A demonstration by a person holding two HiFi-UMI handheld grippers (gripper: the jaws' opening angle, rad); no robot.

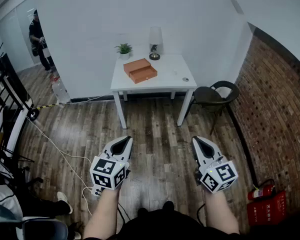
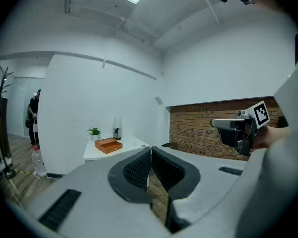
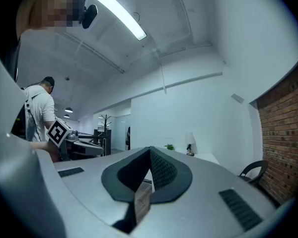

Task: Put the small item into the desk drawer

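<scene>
The small item (image 1: 185,79) is a tiny round thing, too small for us to identify. It lies on the white surface (image 1: 166,84) near its right front corner, at roughly 3 o'clock from the wooden drawer box (image 1: 140,70) and well apart from it. At 11 o'clock from the box stands a potted plant (image 1: 123,49), and at 1 o'clock a lamp (image 1: 155,41).

A dark chair (image 1: 217,93) sits just beside the surface's right front leg, at 4 o'clock. Between us and the surface we see only wood floor (image 1: 155,129); cables (image 1: 55,149) trail across it at 8 o'clock.

The left claw (image 1: 124,140) and the right claw (image 1: 196,140) hover at 6 o'clock, well short of the surface. Both have their jaws pressed together with nothing between them.

A white wall (image 1: 100,29) backs the surface and a brick wall (image 1: 275,109) runs along 3 o'clock, with a fire extinguisher (image 1: 261,191) at its foot. A person (image 1: 38,39) stands far off at 10 o'clock.
</scene>
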